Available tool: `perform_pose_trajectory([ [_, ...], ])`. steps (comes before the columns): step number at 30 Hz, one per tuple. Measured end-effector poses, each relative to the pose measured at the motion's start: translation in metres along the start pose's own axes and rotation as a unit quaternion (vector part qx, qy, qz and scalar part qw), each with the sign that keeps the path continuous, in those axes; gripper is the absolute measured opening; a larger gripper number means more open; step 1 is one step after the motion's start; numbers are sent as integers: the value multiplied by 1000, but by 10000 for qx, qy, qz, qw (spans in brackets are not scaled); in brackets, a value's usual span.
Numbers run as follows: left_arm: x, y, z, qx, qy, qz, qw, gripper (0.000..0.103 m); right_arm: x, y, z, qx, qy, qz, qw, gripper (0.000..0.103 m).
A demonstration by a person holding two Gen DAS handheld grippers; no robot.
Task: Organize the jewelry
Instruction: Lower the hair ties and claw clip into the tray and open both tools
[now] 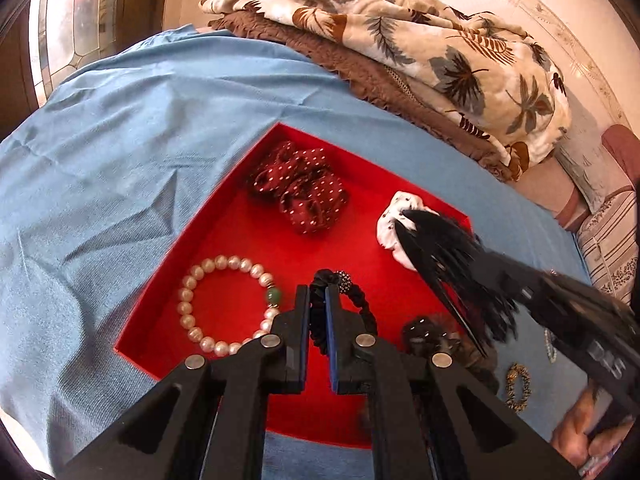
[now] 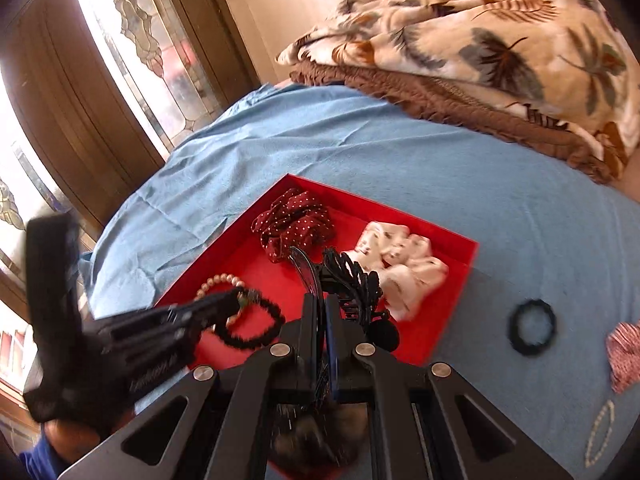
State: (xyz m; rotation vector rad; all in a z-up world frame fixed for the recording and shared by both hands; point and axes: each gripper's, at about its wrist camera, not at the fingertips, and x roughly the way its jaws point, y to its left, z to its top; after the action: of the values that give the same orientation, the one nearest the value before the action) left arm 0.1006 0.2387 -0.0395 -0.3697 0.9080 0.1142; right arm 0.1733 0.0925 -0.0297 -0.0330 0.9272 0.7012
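A red tray (image 1: 256, 248) on the blue cloth holds a maroon dotted scrunchie (image 1: 298, 188), a white scrunchie (image 1: 394, 228) and a pearl bracelet (image 1: 228, 304). My left gripper (image 1: 318, 300) hangs over the tray's near part, shut on a black hair tie (image 1: 360, 304) with a beaded ball. My right gripper (image 2: 320, 308) is shut on a black leaf-shaped hair clip (image 2: 352, 280), held over the tray (image 2: 280, 276) near the white scrunchie (image 2: 400, 264). Each gripper shows blurred in the other's view: the right gripper (image 1: 492, 276), the left gripper (image 2: 236, 300).
A black hair tie (image 2: 532, 332), a pink striped piece (image 2: 624, 356) and a pearl chain (image 2: 600, 432) lie on the blue cloth (image 2: 400, 160) right of the tray. A leopard-print scrunchie (image 1: 518, 386) lies nearby. A folded leaf-print blanket (image 1: 400, 28) fills the far side.
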Motion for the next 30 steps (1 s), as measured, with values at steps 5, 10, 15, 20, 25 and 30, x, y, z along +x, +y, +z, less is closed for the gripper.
perform_pose_trajectory([
  [5, 0, 5, -8, 71, 10, 81, 9999, 7, 33, 3, 9, -10, 168, -58, 9998, 5],
  [10, 2, 3, -10, 172, -8, 110, 9998, 7, 51, 2, 10, 43, 260, -63, 9996, 5],
  [15, 1, 2, -12, 243, -79, 226, 9994, 7, 60, 0, 9, 129, 315, -43, 9994, 5],
  [20, 1, 2, -12, 287, -142, 377, 9988, 8, 60, -1, 8, 122, 317, -36, 9994, 5],
  [25, 1, 3, -12, 298, -191, 456, 9983, 8, 62, 1, 9, 141, 336, 25, 9993, 6],
  [30, 1, 2, -12, 342, -220, 458, 9981, 10, 57, 4, 9, 91, 293, 36, 9995, 6],
])
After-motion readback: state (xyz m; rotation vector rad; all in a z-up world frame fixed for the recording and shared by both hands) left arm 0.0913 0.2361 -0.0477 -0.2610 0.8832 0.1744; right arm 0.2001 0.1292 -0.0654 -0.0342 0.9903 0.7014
